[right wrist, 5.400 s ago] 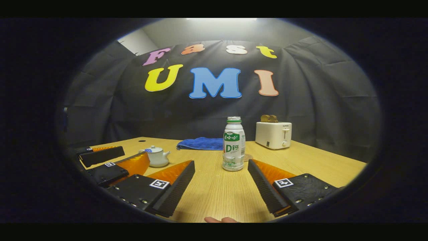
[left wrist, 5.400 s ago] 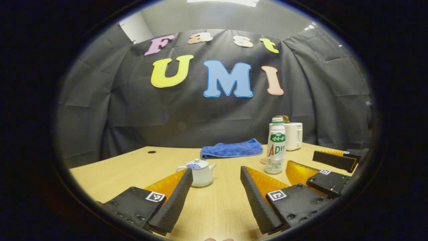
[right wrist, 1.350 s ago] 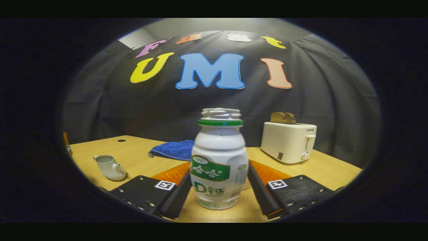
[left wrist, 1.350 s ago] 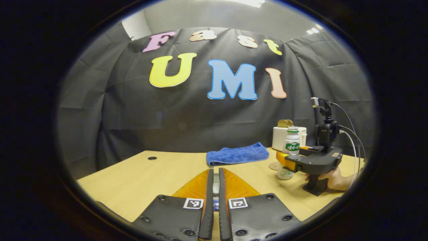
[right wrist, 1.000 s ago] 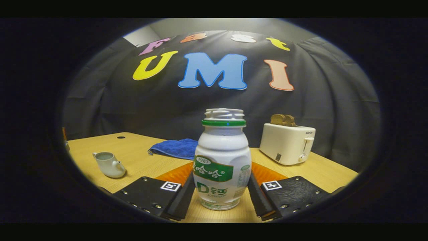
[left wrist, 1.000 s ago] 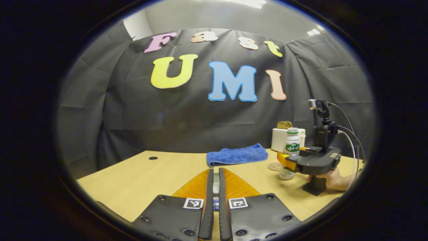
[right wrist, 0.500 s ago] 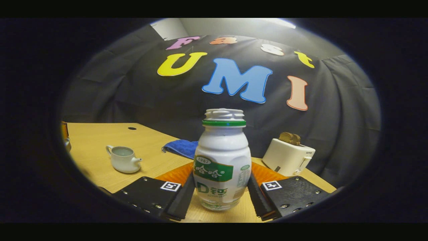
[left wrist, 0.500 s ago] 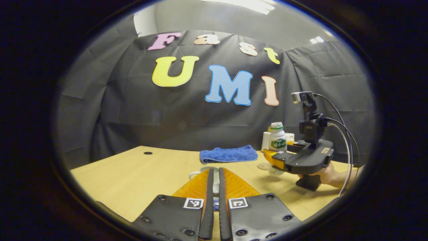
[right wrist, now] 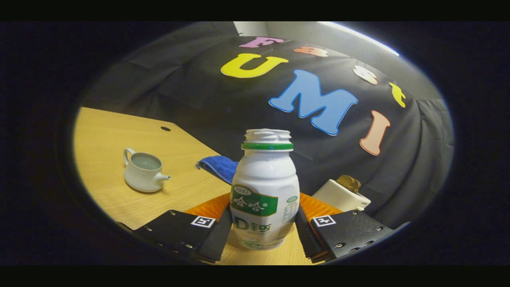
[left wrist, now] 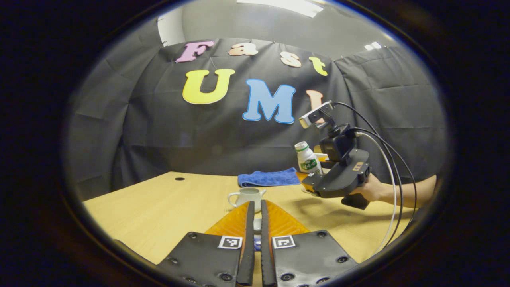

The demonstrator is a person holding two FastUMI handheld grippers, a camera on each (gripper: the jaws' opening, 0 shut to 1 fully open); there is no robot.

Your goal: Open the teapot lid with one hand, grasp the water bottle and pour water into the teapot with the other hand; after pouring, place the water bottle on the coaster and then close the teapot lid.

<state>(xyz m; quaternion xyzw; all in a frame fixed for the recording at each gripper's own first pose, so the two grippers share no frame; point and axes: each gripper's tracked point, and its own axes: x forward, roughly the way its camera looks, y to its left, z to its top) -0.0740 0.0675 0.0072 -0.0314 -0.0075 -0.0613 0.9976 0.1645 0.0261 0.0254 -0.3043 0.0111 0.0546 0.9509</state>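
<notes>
— So what did the water bottle (right wrist: 265, 191) look like?

— White, with a green ring under its uncapped mouth, clamped between both fingers of the right gripper (right wrist: 263, 235) and tipped toward the teapot (right wrist: 142, 170).

— And the pot?

— Lidless, upright on the table (right wrist: 103, 139), off to the bottle's left. The left gripper (left wrist: 255, 239) was pinched nearly closed on something small and white, just this side of the teapot (left wrist: 247, 197).

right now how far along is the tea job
Done: teapot stands open, lid pinched in the left gripper. In hand: right gripper holds the bottle lifted and tilted toward the teapot; no water is pouring yet. Left: pour, set bottle on the coaster, close the lid.
</notes>
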